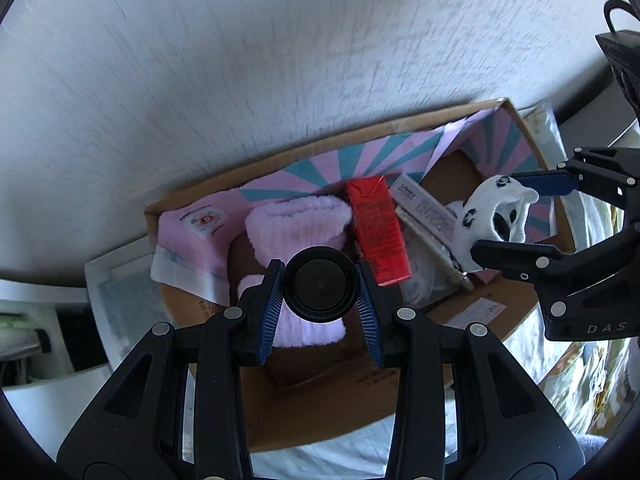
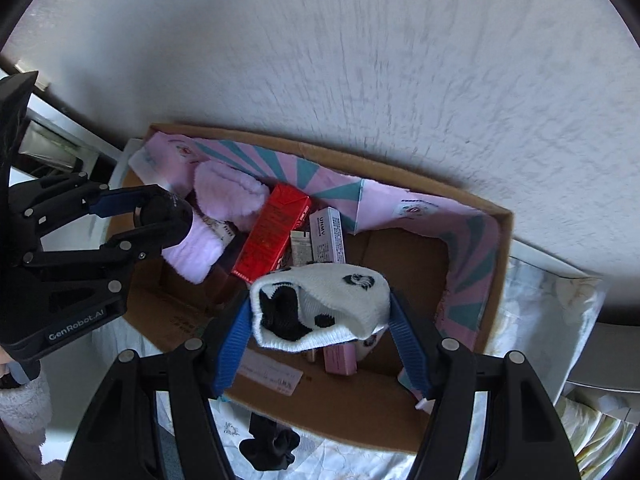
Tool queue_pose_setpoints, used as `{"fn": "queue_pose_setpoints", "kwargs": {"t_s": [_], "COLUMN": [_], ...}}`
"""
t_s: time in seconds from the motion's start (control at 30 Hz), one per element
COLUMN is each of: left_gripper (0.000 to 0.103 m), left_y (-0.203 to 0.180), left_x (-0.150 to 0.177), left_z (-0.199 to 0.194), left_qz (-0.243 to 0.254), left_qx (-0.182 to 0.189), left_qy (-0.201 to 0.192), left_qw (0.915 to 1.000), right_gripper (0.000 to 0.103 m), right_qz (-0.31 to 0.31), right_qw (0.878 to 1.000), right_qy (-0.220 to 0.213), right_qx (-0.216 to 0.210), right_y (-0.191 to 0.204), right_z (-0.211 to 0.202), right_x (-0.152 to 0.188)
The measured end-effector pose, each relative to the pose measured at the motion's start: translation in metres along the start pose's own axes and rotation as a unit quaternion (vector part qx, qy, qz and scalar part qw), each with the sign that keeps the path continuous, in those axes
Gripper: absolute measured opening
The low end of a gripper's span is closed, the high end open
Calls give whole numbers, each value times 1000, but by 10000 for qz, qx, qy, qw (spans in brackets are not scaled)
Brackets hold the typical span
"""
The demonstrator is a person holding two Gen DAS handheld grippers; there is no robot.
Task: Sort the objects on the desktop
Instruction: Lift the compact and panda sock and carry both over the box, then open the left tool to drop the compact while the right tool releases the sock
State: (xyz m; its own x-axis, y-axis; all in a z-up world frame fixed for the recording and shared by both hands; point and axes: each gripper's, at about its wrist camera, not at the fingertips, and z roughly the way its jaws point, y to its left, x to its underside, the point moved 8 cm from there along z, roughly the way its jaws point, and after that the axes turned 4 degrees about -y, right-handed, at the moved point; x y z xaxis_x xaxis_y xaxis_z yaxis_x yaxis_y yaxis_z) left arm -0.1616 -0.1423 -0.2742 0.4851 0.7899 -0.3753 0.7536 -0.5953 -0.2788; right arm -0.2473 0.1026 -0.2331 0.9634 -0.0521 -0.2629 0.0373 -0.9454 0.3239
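Note:
My left gripper (image 1: pixel 320 292) is shut on a round black jar (image 1: pixel 320 289) and holds it over the open cardboard box (image 1: pixel 328 396); it also shows in the right wrist view (image 2: pixel 154 216). My right gripper (image 2: pixel 320 316) is shut on a white sock with black panda patches (image 2: pixel 324 308) above the box's right half; the sock also shows in the left wrist view (image 1: pixel 490 216). Inside the box lie a pink fluffy sock (image 1: pixel 300 220), a red carton (image 1: pixel 378 228) and a slim white cosmetics box (image 1: pixel 424 204).
The box (image 2: pixel 504 264) stands against a white textured wall, lined with pink and teal paper (image 2: pixel 468 280). A pink slim box (image 2: pixel 340 356) lies under the panda sock. A black sock (image 2: pixel 272 446) lies on the patterned bedding in front of the box.

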Motion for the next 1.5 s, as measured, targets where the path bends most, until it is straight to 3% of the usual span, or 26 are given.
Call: {"fn": "queue_pose_setpoints", "kwargs": {"t_s": [0.43, 0.5, 0.57, 0.63, 0.7, 0.73, 0.77, 0.8, 0.83, 1.17, 1.5], "left_gripper": [35, 51, 93, 103, 103, 103, 103, 103, 103, 103, 103], "left_y": [7, 8, 11, 10, 9, 8, 7, 7, 6, -9, -22], "left_x": [-2, -3, -5, -7, -8, -10, -12, -14, -15, -10, 9], "left_z": [6, 7, 6, 1, -4, -8, -13, -16, -20, -38, -66], "left_qz": [122, 109, 71, 32, 16, 50, 108, 135, 156, 76, 28], "left_qx": [-47, -127, -241, -166, -102, -136, -189, -236, -270, 156, 117], "left_qy": [106, 139, 156, 60, 7, -87, -227, -306, -355, -194, -303], "left_qw": [9999, 9998, 9996, 9998, 9999, 9999, 9995, 9992, 9989, 9997, 9995], "right_gripper": [63, 63, 64, 65, 66, 72, 79, 96, 103, 103, 103], "right_qz": [-170, -261, -384, -529, -527, -439, -320, -223, -210, -486, -681], "right_qw": [9988, 9988, 9983, 9967, 9962, 9968, 9973, 9975, 9976, 9978, 9975], "right_qy": [446, 415, 426, 484, 523, 556, 600, 655, 658, 356, 177], "right_qx": [63, 24, 113, 375, 448, 378, 263, 127, 73, 282, 87], "right_y": [-3, -1, 0, -3, -7, -9, -11, -12, -12, -16, -3], "right_z": [24, 22, 21, 21, 20, 20, 19, 18, 17, -11, -35], "right_x": [5, 5, 6, 8, 12, 13, 16, 19, 21, 32, 48]}}
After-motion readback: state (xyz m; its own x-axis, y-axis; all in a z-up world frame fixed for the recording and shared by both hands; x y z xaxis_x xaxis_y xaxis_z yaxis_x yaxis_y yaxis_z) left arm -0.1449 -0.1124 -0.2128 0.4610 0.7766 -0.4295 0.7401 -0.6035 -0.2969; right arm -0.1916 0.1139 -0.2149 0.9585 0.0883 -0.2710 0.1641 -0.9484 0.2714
